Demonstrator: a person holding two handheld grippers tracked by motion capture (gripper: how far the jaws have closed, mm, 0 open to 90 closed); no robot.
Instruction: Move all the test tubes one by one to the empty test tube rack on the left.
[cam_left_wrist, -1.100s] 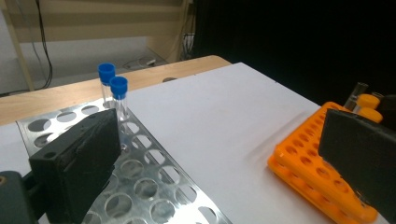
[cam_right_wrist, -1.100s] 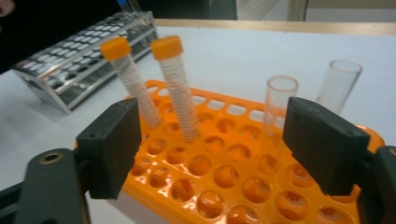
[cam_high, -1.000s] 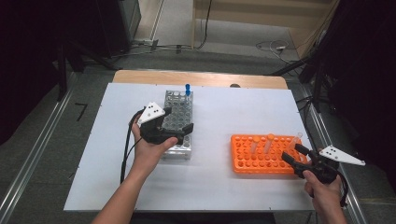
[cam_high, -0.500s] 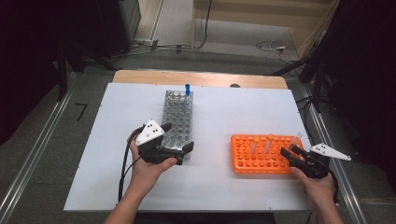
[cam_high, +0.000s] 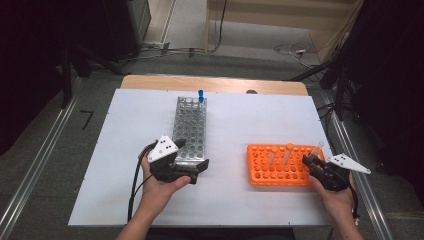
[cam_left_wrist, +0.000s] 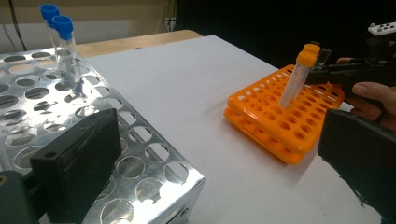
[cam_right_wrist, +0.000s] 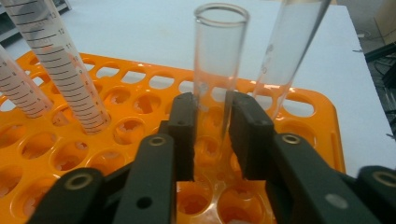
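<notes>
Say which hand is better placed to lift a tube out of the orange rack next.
Right: the right gripper has just closed on the open clear tube in the orange rack. The left gripper is at the metal rack.

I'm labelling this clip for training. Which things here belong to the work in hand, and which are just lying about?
In the job:
right gripper, jaws just closed on the clear open tube
orange rack
left gripper at the metal rack

Lying about:
loose cables on the floor

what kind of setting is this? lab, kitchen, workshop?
Probably a lab-style recording bench: a white table holds a perforated metal tube rack and an orange tube rack with test tubes, and cables trail over the grey floor behind.
</notes>
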